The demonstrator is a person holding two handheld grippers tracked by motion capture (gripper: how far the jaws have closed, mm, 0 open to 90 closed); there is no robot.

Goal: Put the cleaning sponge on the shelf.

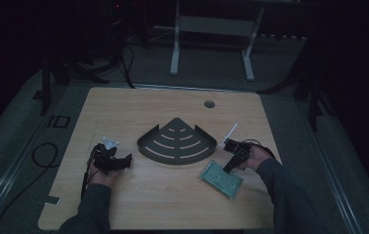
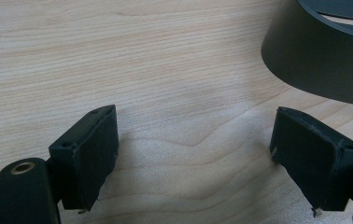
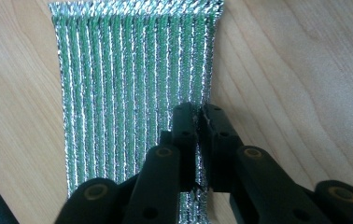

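Note:
A green and silver mesh pad (image 1: 220, 178) lies flat on the wooden table at the front right. My right gripper (image 1: 229, 169) points down at its near edge. In the right gripper view the jaws (image 3: 198, 112) stand pressed together on the right-hand edge of the pad (image 3: 128, 70). A dark fan-shaped slotted shelf (image 1: 176, 141) sits at the table's middle. My left gripper (image 1: 121, 160) rests on the table to the left of it, open. In the left gripper view nothing but bare wood lies between its jaws (image 2: 195, 140), and the shelf's curved wall (image 2: 314, 60) shows at the upper right.
A round cable hole (image 1: 209, 104) is in the table top at the back right. A thin white strip (image 1: 232, 131) slants up beside the right hand. A white desk frame (image 1: 212, 29) stands on the floor beyond, and a cable (image 1: 43, 151) loops on the floor at left.

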